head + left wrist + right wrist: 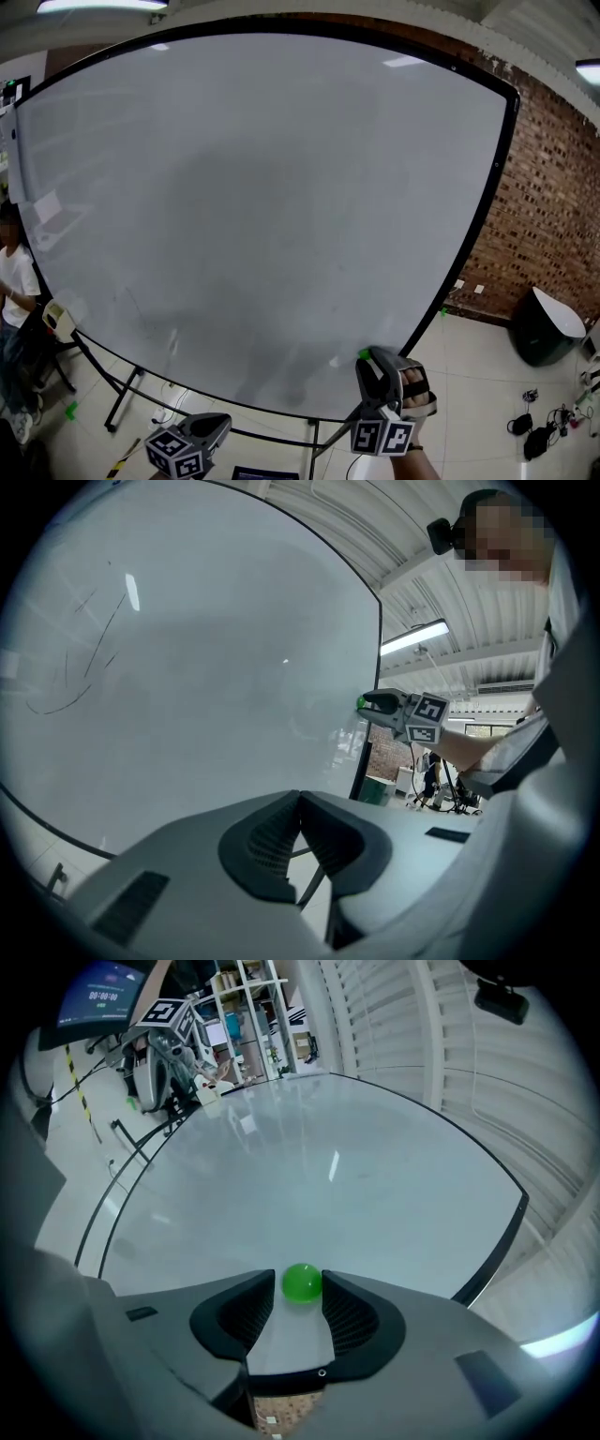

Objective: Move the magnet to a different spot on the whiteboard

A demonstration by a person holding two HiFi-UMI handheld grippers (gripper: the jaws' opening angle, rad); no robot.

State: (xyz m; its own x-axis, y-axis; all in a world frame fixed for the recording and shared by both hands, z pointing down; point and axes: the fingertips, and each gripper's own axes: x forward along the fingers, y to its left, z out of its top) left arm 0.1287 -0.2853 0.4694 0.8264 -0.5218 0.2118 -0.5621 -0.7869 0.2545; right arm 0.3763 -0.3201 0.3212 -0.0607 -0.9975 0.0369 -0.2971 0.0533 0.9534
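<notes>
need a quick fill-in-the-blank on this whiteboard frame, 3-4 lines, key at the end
1. The magnet on the whiteboard is ___ in colour.
2. It sits between the open jaws of the ___ gripper.
3. In the head view it is near the whiteboard's lower ___ corner.
4. The wall beside the whiteboard is made of ___.
Missing words: green; right; right; brick.
</notes>
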